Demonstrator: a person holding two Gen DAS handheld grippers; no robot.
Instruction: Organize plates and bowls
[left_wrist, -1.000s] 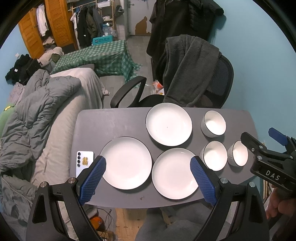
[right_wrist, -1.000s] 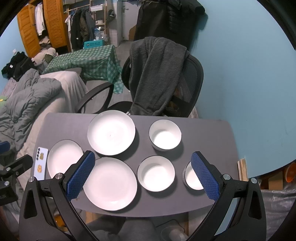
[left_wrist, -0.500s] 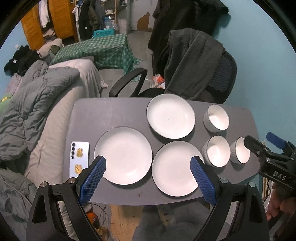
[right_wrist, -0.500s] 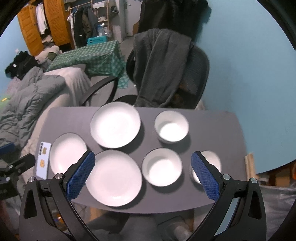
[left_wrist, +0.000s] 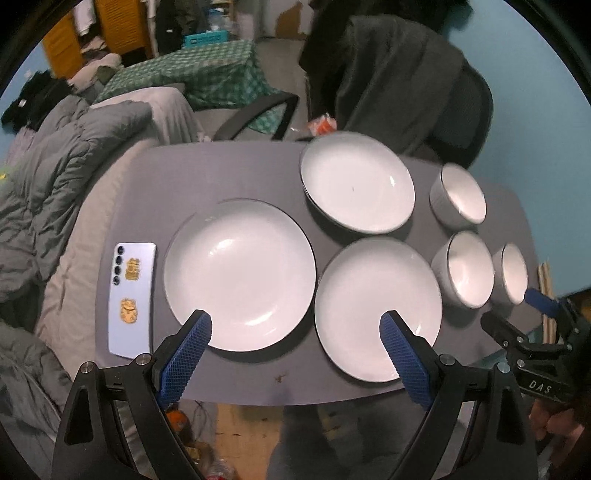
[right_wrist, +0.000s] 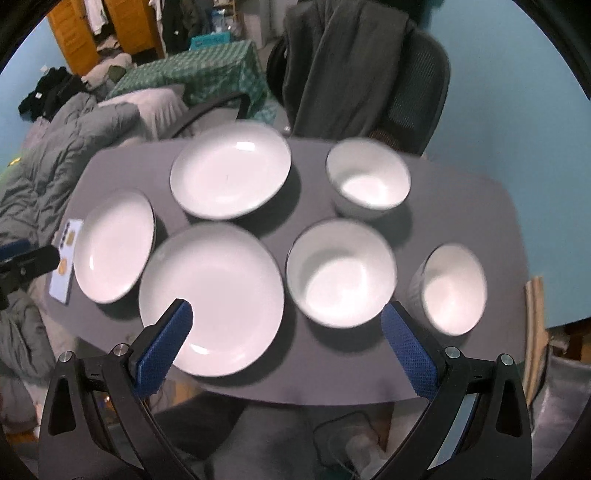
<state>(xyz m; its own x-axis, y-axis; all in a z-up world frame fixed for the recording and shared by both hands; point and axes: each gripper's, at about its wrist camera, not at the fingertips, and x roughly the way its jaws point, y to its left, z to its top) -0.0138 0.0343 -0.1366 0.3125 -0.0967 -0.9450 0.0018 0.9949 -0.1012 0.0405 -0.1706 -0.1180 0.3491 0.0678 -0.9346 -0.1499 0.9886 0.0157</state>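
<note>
Three white plates lie on the grey table (left_wrist: 229, 173): a left plate (left_wrist: 240, 273), a near plate (left_wrist: 373, 302) and a far plate (left_wrist: 358, 181). Three white bowls stand to the right: far (left_wrist: 460, 195), middle (left_wrist: 465, 273) and right (left_wrist: 515, 273). My left gripper (left_wrist: 295, 350) is open and empty above the front edge, between the left and near plates. My right gripper (right_wrist: 284, 343) is open and empty above the near plate (right_wrist: 210, 295) and the middle bowl (right_wrist: 341, 273). The right gripper also shows at the right of the left wrist view (left_wrist: 532, 325).
A pale blue phone (left_wrist: 131, 299) lies at the table's left end. An office chair draped with a dark garment (right_wrist: 354, 70) stands behind the table. A bed with grey bedding (left_wrist: 55, 177) lies to the left. A blue wall is to the right.
Both grippers have moved down and closer to the table, so the plates and bowls look larger. Both stay open and empty. Nothing on the table has moved.
</note>
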